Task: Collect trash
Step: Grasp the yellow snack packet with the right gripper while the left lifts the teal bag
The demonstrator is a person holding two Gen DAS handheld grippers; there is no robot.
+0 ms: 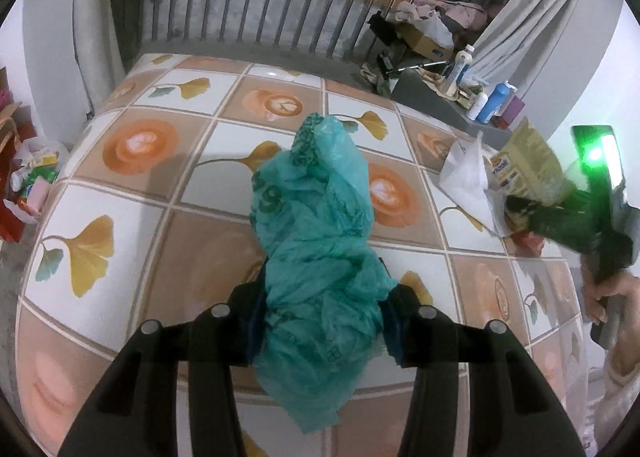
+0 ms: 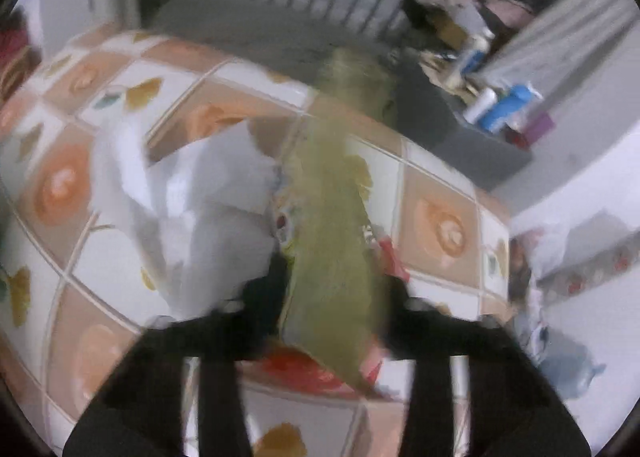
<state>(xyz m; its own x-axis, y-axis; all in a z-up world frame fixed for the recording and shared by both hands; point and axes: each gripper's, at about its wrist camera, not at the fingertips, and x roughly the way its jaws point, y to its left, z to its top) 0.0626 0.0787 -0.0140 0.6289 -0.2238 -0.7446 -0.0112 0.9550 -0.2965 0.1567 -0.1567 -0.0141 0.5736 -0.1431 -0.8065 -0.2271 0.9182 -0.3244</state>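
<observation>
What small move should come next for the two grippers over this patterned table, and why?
Probably lift the right gripper clear: its fingers look closed on the olive-green packet, whose lower end sits among white paper and red scraps. The left gripper already clamps the teal plastic bag, which could receive it.

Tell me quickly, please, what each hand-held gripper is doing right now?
Left hand-held gripper: closed on the teal plastic bag.
Right hand-held gripper: closed on the olive-green wrapper, though the picture is blurred.
</observation>
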